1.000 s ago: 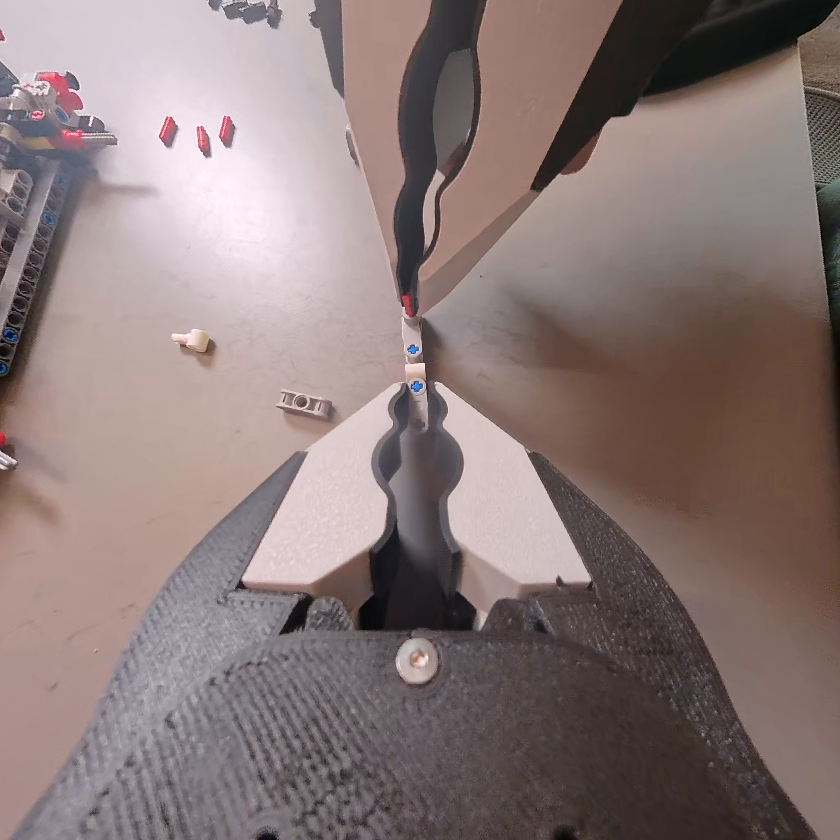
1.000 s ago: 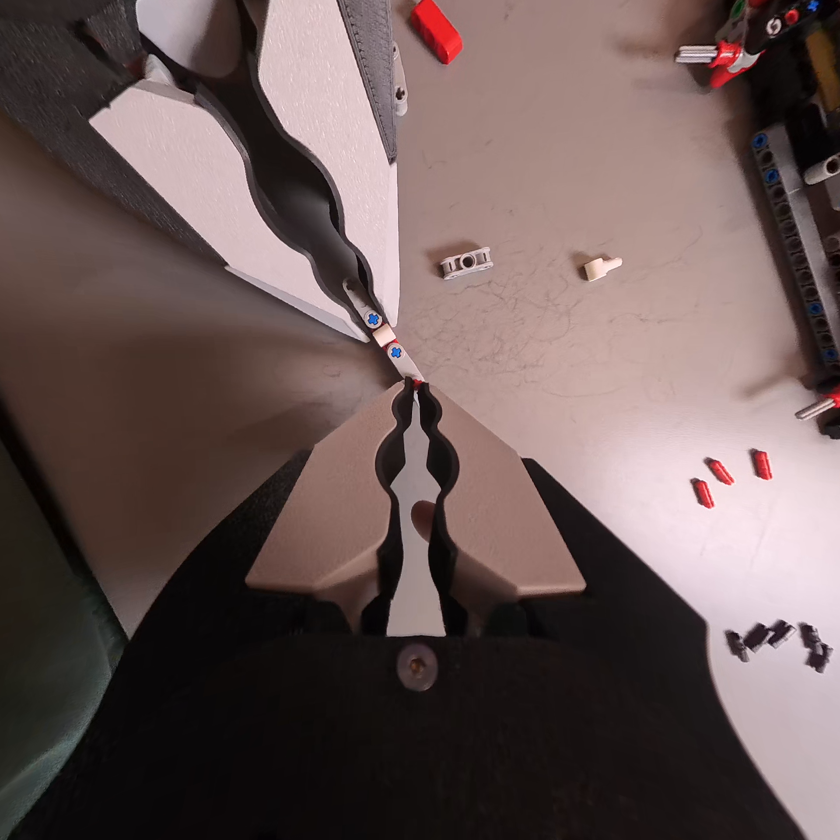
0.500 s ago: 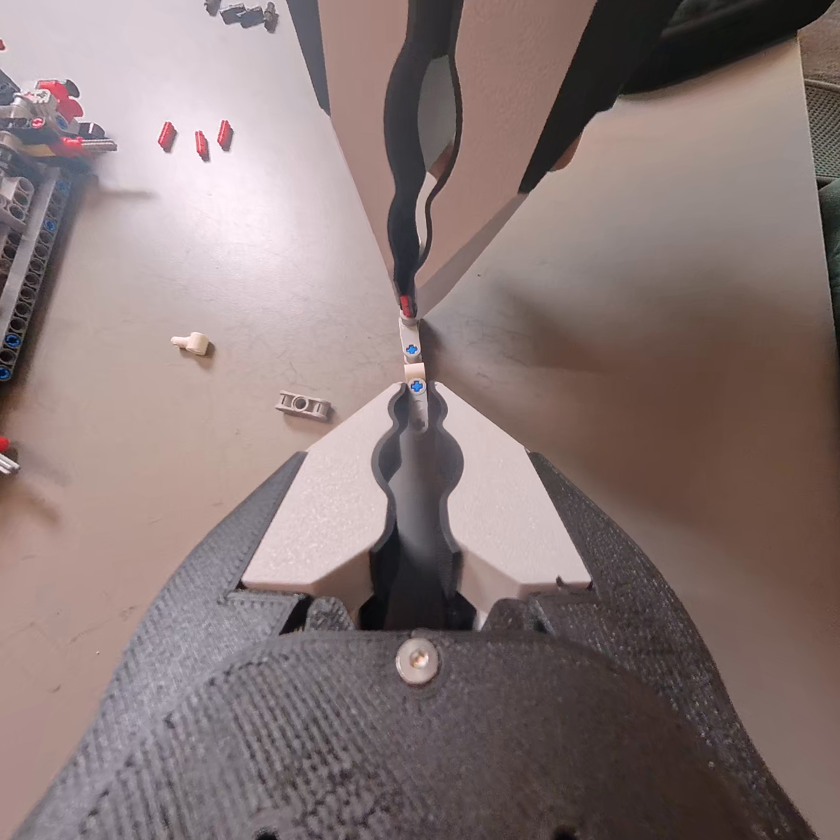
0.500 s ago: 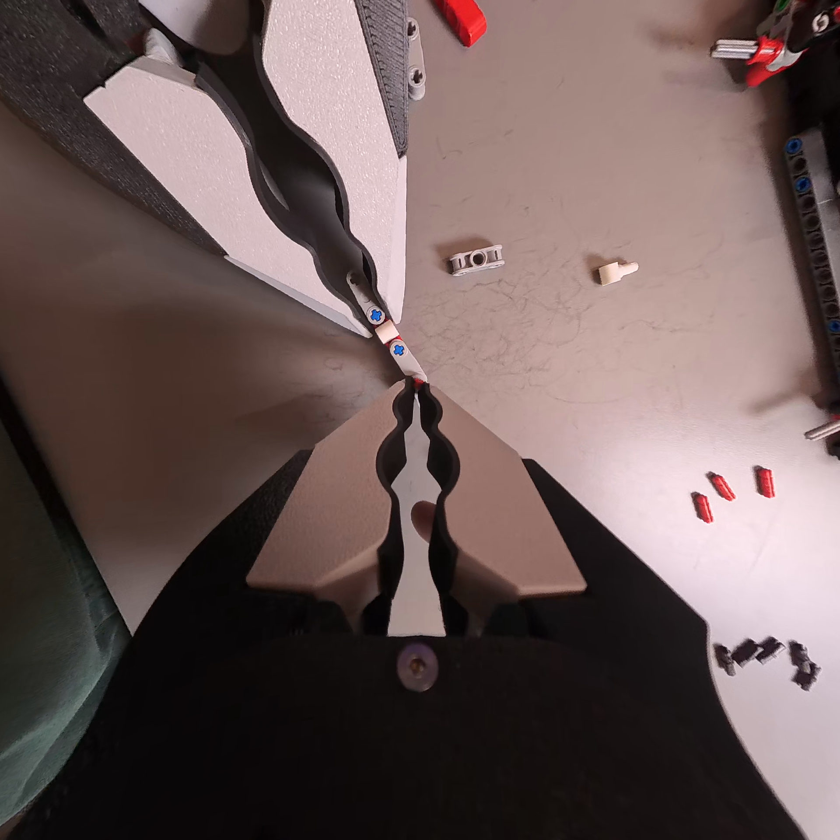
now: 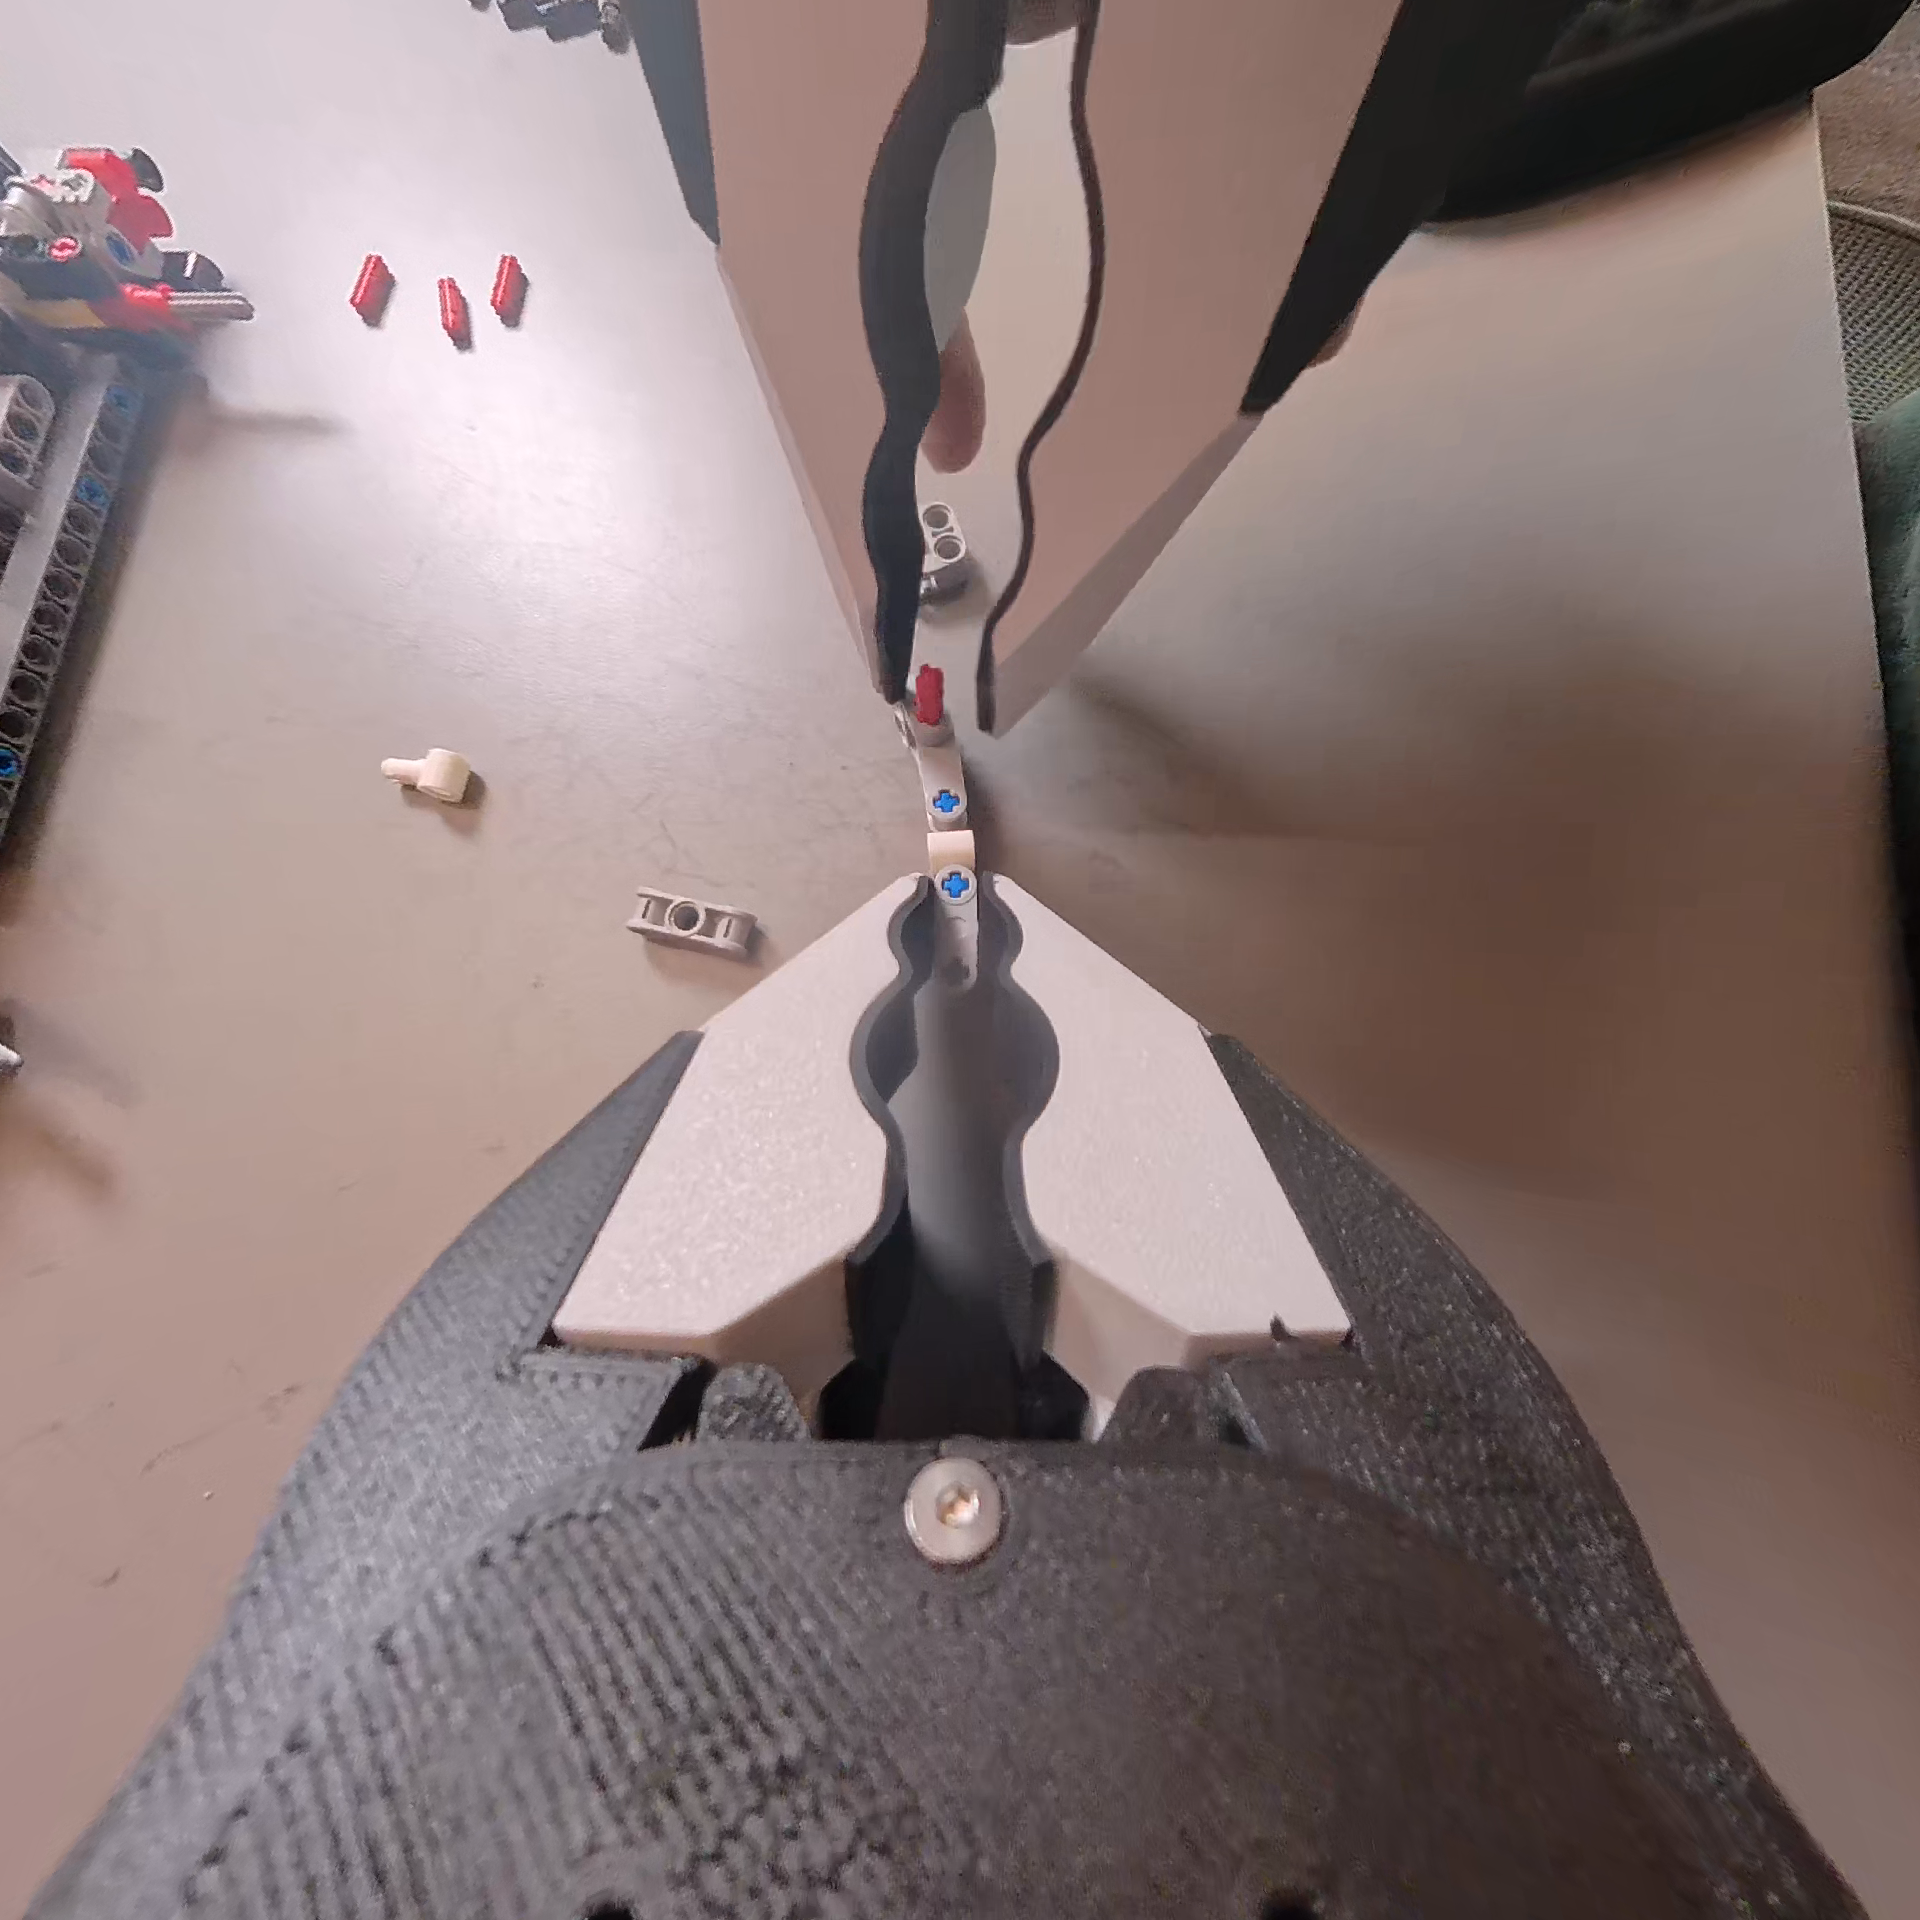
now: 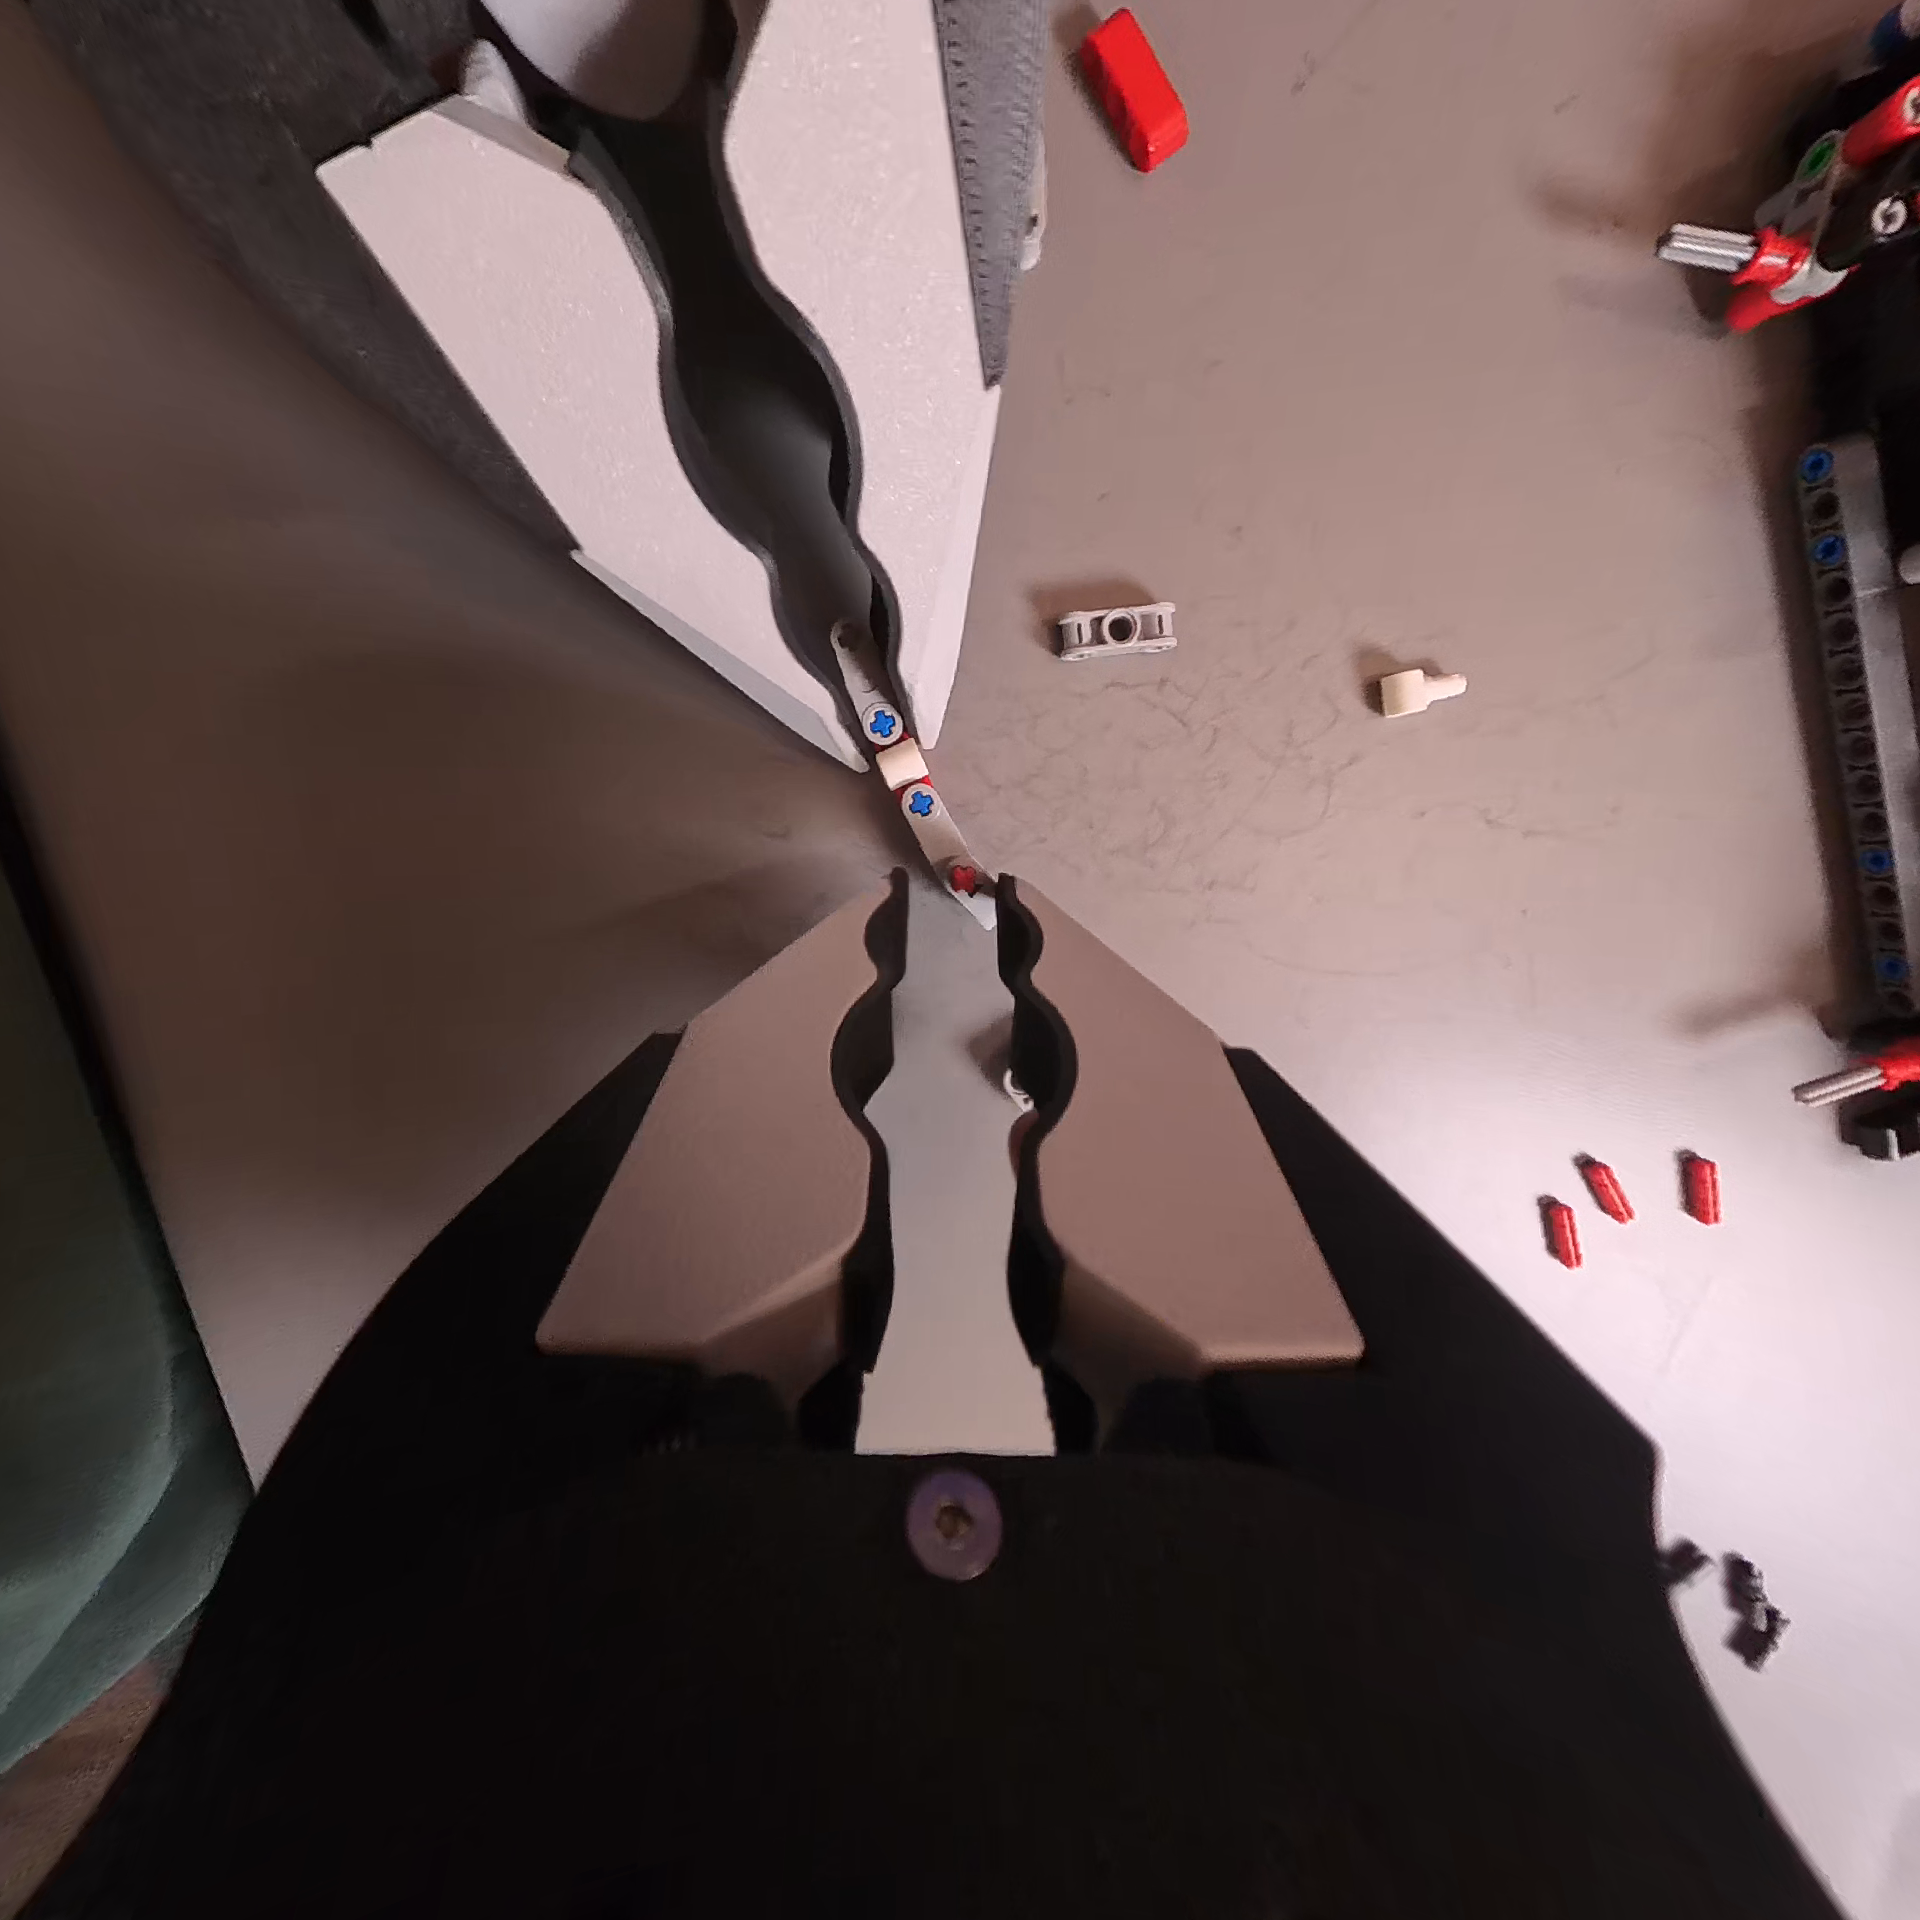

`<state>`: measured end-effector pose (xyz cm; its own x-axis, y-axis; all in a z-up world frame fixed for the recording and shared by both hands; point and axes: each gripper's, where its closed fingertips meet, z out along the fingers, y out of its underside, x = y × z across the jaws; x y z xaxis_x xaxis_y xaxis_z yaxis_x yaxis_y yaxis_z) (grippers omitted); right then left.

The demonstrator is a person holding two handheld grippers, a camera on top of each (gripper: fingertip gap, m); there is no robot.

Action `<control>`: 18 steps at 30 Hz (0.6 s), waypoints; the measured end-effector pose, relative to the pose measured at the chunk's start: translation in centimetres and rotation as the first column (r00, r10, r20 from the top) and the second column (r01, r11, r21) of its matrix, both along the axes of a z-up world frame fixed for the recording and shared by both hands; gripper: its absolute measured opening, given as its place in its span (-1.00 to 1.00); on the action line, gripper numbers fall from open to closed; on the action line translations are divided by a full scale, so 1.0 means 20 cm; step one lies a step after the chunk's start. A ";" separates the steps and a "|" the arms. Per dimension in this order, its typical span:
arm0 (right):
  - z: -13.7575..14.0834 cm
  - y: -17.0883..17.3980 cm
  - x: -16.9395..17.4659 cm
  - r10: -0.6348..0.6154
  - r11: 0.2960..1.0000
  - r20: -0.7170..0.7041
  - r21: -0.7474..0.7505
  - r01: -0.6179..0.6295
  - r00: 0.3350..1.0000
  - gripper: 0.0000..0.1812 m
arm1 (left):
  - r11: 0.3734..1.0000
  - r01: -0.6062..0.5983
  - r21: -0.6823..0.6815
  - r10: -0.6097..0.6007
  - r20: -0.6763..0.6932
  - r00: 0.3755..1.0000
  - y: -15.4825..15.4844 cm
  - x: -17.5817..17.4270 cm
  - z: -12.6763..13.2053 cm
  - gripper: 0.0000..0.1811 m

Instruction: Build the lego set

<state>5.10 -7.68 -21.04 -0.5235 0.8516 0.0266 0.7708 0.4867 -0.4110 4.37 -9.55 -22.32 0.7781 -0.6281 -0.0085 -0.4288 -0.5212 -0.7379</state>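
Observation:
My left gripper [image 5: 956, 881] is shut on a small assembly [image 5: 945, 802] of two thin grey links with blue cross pins and a tan joint, held above the table. A red pin [image 5: 928, 694] sticks in its far end. My right gripper [image 6: 951, 883] is open, and its fingertips stand on either side of that red pin [image 6: 964, 878] without pinching it. In the right wrist view the assembly [image 6: 920, 805] runs from the left gripper [image 6: 883, 727] at the upper left down to my open fingers.
On the table lie a grey connector [image 5: 691, 920] [image 6: 1117, 632], a tan pin [image 5: 431, 774] [image 6: 1413, 691], three red pins [image 5: 442, 296] [image 6: 1621, 1195], black pins [image 6: 1725, 1600] and a red brick [image 6: 1132, 88]. The partial model [image 5: 62, 343] [image 6: 1860, 727] sits at the side. My two grippers' fingertips are within a few centimetres of each other. The grey connector [image 5: 691, 920] lies around 4 cm away from my left fingertips. Seen from the right wrist view [image 6: 1113, 631] as well.
My right gripper has opened and let go of the red pin end of the assembly. The left gripper still holds the assembly in the same place.

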 end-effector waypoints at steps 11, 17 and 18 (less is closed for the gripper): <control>0.05 -0.01 -0.01 0.199 0.971 0.009 0.135 -0.198 0.980 -0.88 | 1.000 0.006 0.003 -0.006 -0.011 1.000 0.00 0.00 0.00 -0.94; 0.04 -0.01 -0.01 0.237 0.958 0.032 0.160 -0.239 0.971 -0.96 | 1.000 0.007 0.003 -0.007 -0.014 1.000 0.00 0.00 -0.01 -0.94; 0.04 -0.01 -0.01 0.229 0.961 0.040 0.153 -0.232 0.973 -0.97 | 1.000 0.007 0.004 -0.007 -0.014 1.000 0.00 0.00 0.00 -0.94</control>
<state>4.88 -7.84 -20.25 -0.7069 0.6942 0.1354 0.6385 0.7087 -0.3001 4.41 -9.60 -22.41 0.7737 -0.6332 -0.0219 -0.4426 -0.5155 -0.7337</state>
